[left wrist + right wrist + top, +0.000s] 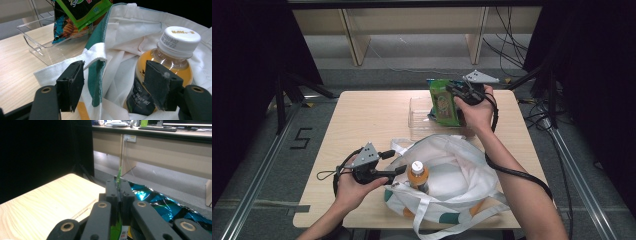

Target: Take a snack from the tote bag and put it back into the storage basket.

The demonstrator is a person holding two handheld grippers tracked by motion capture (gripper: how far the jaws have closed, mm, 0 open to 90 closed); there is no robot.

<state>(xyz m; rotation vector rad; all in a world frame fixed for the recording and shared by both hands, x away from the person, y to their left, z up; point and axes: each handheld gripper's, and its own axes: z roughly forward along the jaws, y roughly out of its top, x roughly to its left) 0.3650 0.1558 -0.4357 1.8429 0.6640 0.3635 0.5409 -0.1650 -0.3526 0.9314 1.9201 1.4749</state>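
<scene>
Bag (pixel 452 175), white cloth with green trim, sits open at the near edge of the counter (pixel 362 120), its straps hanging over that edge. The left gripper (pixel 399 162) lies level at the bag's left rim, held by the left hand (pixel 354 187). Its jaws are spread; in the left gripper view the rim's hem and a strap (pixel 96 53) lie between them, with neither pad pressing on the cloth. A bottle (pixel 418 176) of orange drink with a white cap stands upright inside the bag, just beyond the right jaw. Past the bag, toward the far edge, is a clear tray (pixel 419 117). Over the tray's right part the right gripper (pixel 454 90), in the right hand (pixel 477 112), holds up a green packet (pixel 444 102); its jaws are pressed together, pinching the packet's top edge, as the right gripper view shows. A blue packet (pixel 62 27) leans in the tray behind the green one.
</scene>
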